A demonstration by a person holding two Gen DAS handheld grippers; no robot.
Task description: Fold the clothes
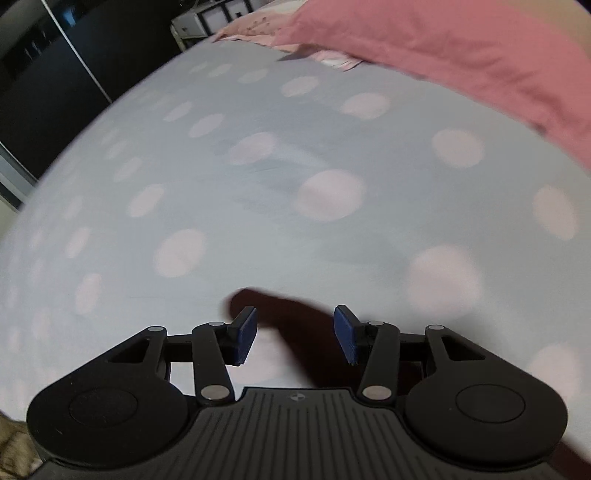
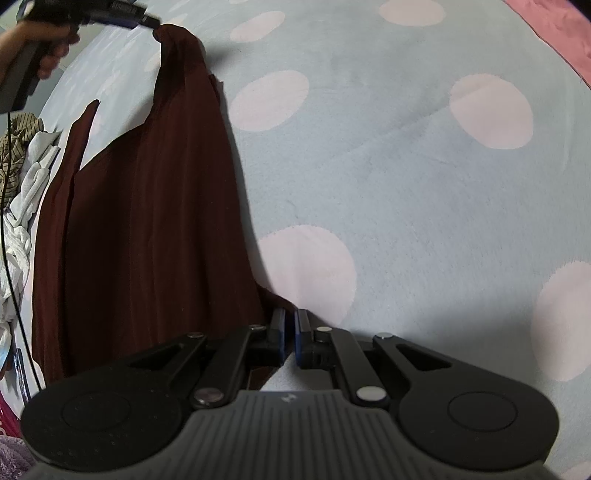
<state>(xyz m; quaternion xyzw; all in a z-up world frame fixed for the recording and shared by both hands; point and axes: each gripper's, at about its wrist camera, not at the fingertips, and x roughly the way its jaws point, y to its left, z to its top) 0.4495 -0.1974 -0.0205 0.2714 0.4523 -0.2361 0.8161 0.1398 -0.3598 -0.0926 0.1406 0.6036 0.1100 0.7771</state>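
Maroon cloth, a long dark garment [image 2: 147, 221], is what I have stretched between my two grippers over the dotted blue sheet [image 2: 388, 184], so I judge the fold is only being set up: the piece is lifted and spread, with no crease laid in it that I can see. Laying it flat and doubling it over are, as I read it, all yet to do.

My right gripper [image 2: 290, 334] has its fingers drawn nearly together, and a corner of the garment runs down into the narrow gap between them; I take it as clamped on that corner. From there the cloth rises away from me and to the left of the gripper.

My left gripper [image 1: 295, 334] is less plain. Its own view, blurred, shows its blue pads [image 1: 245, 338] standing apart, with a dark strip of the garment passing between them, nearer the right pad. Yet the right wrist view shows the garment's far top corner hanging from that gripper's tip [image 2: 147, 22]. Whether it truly grips I cannot tell.

Left of the garment lies a heap of other clothes [image 2: 22, 177], striped and white, seemingly unfolded.
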